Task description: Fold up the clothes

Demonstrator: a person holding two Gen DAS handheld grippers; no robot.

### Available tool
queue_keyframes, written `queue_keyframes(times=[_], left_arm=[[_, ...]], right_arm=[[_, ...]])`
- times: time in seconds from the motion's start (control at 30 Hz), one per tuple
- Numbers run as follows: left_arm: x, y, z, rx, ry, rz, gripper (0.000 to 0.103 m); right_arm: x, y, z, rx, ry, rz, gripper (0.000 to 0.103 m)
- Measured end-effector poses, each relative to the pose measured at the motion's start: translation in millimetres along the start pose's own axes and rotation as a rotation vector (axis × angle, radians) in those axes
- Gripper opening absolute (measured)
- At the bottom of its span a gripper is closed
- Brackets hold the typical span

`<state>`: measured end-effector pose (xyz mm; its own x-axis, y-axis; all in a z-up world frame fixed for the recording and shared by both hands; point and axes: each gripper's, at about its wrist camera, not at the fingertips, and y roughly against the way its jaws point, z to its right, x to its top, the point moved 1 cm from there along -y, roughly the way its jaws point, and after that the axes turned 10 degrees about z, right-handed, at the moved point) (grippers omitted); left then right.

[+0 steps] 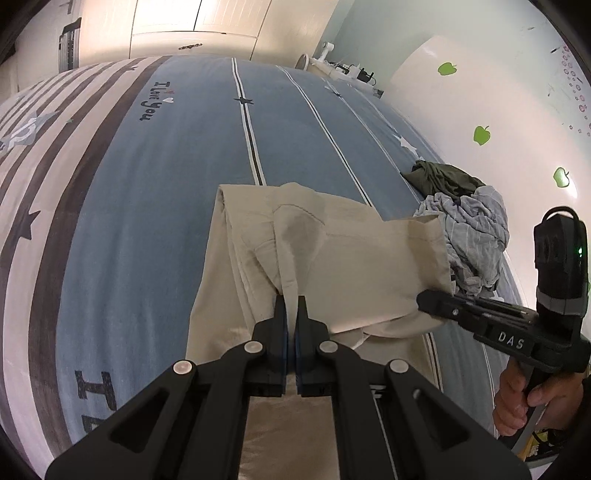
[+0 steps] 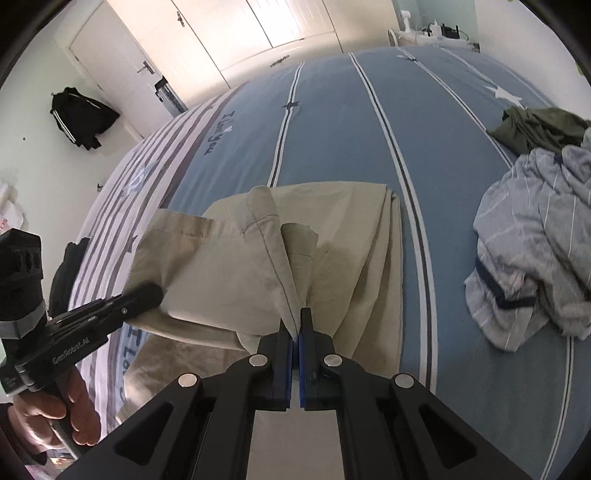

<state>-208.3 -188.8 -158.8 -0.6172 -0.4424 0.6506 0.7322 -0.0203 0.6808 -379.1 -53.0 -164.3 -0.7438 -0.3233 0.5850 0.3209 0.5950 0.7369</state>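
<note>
Left wrist view: beige trousers [image 1: 332, 236] creased, half-folded; left gripper [image 1: 291, 301] and right gripper [image 2: 295, 314] jaws pinch them.

Soft indoor light fills my view, brightest on the wardrobe doors [image 1: 192, 22], which wash out to a warm glare. The bedspread [image 1: 155, 192] is evenly lit, with faint shadow under the beige trousers [image 1: 332, 251]. Both fisheye views bulge, dark at their corners; my near fingers look slightly soft.
</note>
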Motion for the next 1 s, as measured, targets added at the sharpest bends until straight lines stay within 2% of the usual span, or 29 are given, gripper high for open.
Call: queue_keyframes(times=[0.23, 0.33, 0.63, 0.8, 1.0], left_arm=[[-26, 4, -14, 0.015, 0.032, -0.079, 0.002], [-40, 18, -14, 0.023, 0.019, -0.112, 0.002], [-66, 73, -17, 0.049, -0.005, -0.189, 0.002], [-63, 80, -26, 0.056, 0.024, -0.182, 0.003], [-42, 47, -16, 0.012, 0.025, -0.126, 0.004]], right_arm=[[-26, 2, 2, 0.020, 0.008, -0.068, 0.009], [-43, 11, 2, 0.017, 0.040, -0.105, 0.015], [-75, 61, 13, -0.026, 0.090, -0.161, 0.016], [-73, 74, 26, -0.047, 0.037, -0.143, 0.018], [-47, 42, 15, -0.019, 0.010, -0.079, 0.020]])
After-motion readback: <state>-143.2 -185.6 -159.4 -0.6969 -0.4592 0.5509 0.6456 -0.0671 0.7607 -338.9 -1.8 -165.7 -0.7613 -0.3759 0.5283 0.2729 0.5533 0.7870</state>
